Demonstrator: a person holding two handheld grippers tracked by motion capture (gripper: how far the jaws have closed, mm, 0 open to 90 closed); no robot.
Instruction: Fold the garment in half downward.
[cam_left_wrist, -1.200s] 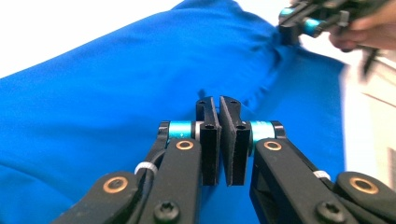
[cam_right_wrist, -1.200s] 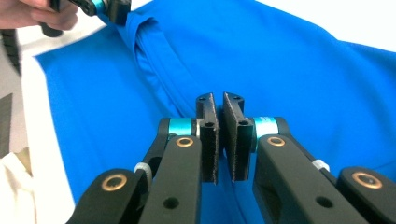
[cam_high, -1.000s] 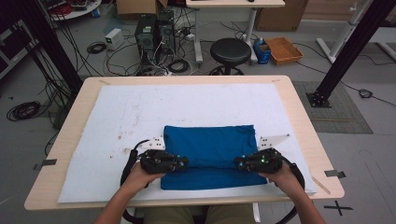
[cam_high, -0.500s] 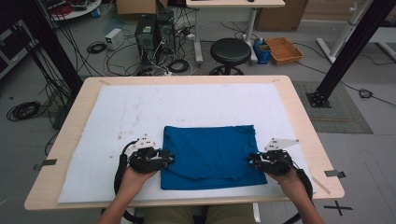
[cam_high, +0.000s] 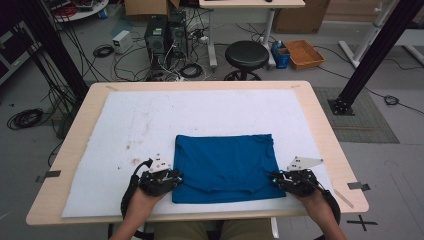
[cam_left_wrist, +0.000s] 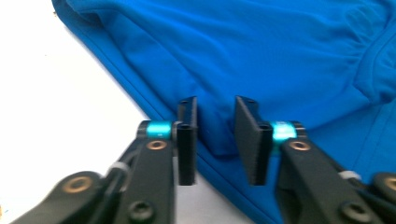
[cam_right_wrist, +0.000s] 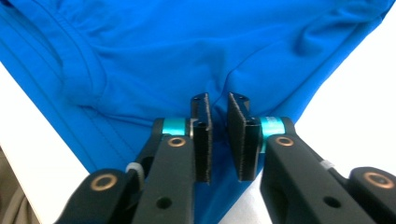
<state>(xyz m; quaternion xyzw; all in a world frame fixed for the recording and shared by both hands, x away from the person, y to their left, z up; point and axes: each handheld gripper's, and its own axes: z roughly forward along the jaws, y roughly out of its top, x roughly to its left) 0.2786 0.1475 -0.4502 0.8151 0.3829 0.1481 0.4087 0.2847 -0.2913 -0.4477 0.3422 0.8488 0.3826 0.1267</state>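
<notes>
A blue cloth (cam_high: 224, 167), folded into a rectangle, lies flat on the white mat (cam_high: 150, 120) near the table's front edge. My left gripper (cam_high: 173, 177) rests at the cloth's near left edge. In the left gripper view its jaws stand open, with the hem (cam_left_wrist: 215, 140) between them. At the near right corner sits my right gripper (cam_high: 274, 177). Its jaws are close together on the blue cloth (cam_right_wrist: 187, 46) in the right gripper view. Creases (cam_right_wrist: 224, 77) run into the narrow gap. A hand holds each gripper from below.
The mat covers most of the wooden table (cam_high: 320, 130) and has brown stains (cam_high: 135, 147) left of the cloth. On the floor beyond the table are a black stool (cam_high: 246, 54), computer towers (cam_high: 162, 35) and cables.
Both grippers have slid outward from on top of the cloth to its near left and right edges. The cloth itself has kept its place and shape.
</notes>
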